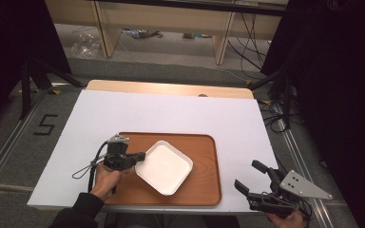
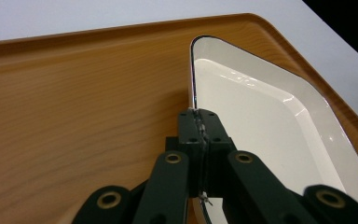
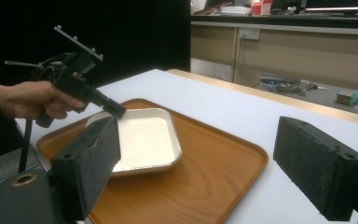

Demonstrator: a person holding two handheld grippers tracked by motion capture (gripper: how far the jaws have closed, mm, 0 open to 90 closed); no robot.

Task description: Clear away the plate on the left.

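Left gripper view: left tongs (image 2: 200, 122) clamped on thin rim of white dish (image 2: 261, 121), dish on wooden tray (image 1: 204, 185). Risk: narrow edge grip, glossy rim may slip or dish pivot if lifted. Right tongs (image 1: 253, 177) apart, idle over surface (image 1: 171, 109) edge.

Black two-jaw left claw (image 1: 140, 156) and right claw (image 1: 250, 176), grey screw-dotted triangular plates, trailing cables, dark sleeve (image 1: 83, 209).
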